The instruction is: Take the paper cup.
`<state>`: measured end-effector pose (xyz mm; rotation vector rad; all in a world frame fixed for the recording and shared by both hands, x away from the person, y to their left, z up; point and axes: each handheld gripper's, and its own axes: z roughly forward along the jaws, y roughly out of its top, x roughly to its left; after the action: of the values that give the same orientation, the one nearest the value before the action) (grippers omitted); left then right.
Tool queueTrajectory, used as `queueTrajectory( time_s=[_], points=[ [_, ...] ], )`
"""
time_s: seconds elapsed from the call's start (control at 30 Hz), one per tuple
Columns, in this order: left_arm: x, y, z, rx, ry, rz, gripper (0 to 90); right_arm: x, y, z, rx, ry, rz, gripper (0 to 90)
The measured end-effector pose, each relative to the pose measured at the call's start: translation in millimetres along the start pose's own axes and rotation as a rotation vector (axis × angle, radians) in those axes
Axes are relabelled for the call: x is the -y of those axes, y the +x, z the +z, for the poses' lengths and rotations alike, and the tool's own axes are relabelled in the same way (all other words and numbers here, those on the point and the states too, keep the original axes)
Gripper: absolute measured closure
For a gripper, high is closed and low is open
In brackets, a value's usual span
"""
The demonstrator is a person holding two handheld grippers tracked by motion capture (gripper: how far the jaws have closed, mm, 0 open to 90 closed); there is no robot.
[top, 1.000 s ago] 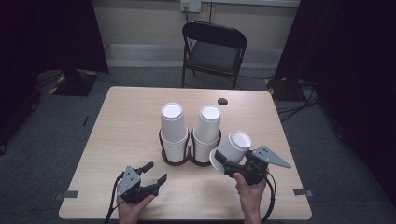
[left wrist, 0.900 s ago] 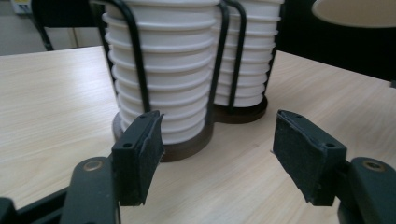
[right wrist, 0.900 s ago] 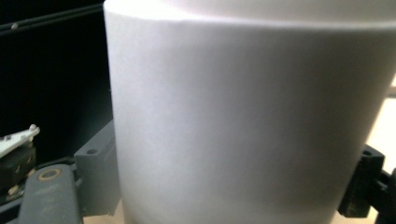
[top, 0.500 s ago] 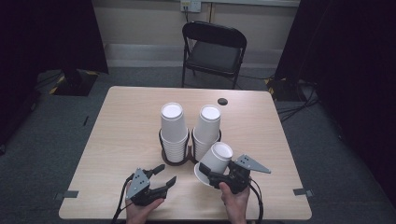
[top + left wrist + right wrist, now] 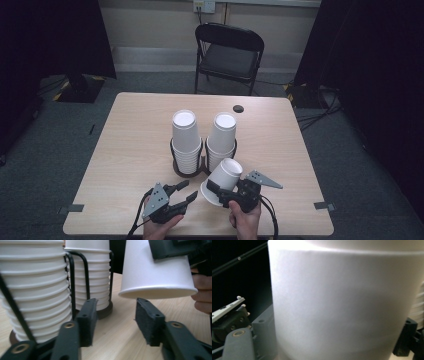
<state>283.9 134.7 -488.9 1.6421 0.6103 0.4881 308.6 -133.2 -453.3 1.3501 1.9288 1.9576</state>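
Your right claw (image 5: 220, 192) is clamped on a single white paper cup (image 5: 222, 181), upside down and tilted, with its rim hanging just off the counter (image 5: 135, 130) near the front edge. In the left gripper view that cup's (image 5: 156, 270) rim sits just above your left claw's (image 5: 113, 320) spread pads, which grip nothing.

Right behind it are two wire cup holders (image 5: 176, 160) standing side by side, each packed with a tall stack of the same cups turned bottom up: the left stack (image 5: 185, 140) and the right stack (image 5: 222, 137). The held cup is just in front of the right stack.

Room-wise, you've got plenty of bare counter to the left and right, plus the back strip, where there's just a small dark round spot (image 5: 238, 108). A folding chair (image 5: 227, 52) sits beyond the far edge.

Can't make out any printing on the cups.
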Motion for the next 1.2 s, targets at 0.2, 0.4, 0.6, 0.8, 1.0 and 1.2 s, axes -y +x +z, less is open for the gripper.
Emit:
queueTrajectory(
  time_s=[0.2, 0.4, 0.6, 0.8, 1.0, 1.2],
  points=[
    [-1.9, -7.2, 8.5, -0.005, 0.006, 0.044, 56.6, 2.6, 0.6, 3.6, -0.043, 0.017, 0.062, 15.7],
    [-1.1, -11.0, 15.0, 0.004, -0.033, 0.042, 58.8, 2.3, 1.8, 5.1, -0.055, 0.033, 0.081, 15.7],
    [-0.2, -12.8, 20.0, 0.010, -0.065, 0.051, 58.9, 2.9, 3.8, 6.6, -0.072, 0.044, 0.093, 15.7],
    [-2.4, -14.9, 25.0, -0.002, -0.114, 0.071, 58.8, 3.2, 6.8, 10.0, -0.093, 0.059, 0.105, 15.8],
    [-2.7, -20.1, 30.0, -0.028, -0.135, 0.090, 61.3, 3.5, 11.1, 13.9, -0.112, 0.082, 0.116, 15.7],
    [-1.2, -19.8, 27.3, -0.077, -0.124, 0.105, 77.7, 4.0, 8.1, 14.5, -0.131, 0.095, 0.147, 14.8]
  ],
)
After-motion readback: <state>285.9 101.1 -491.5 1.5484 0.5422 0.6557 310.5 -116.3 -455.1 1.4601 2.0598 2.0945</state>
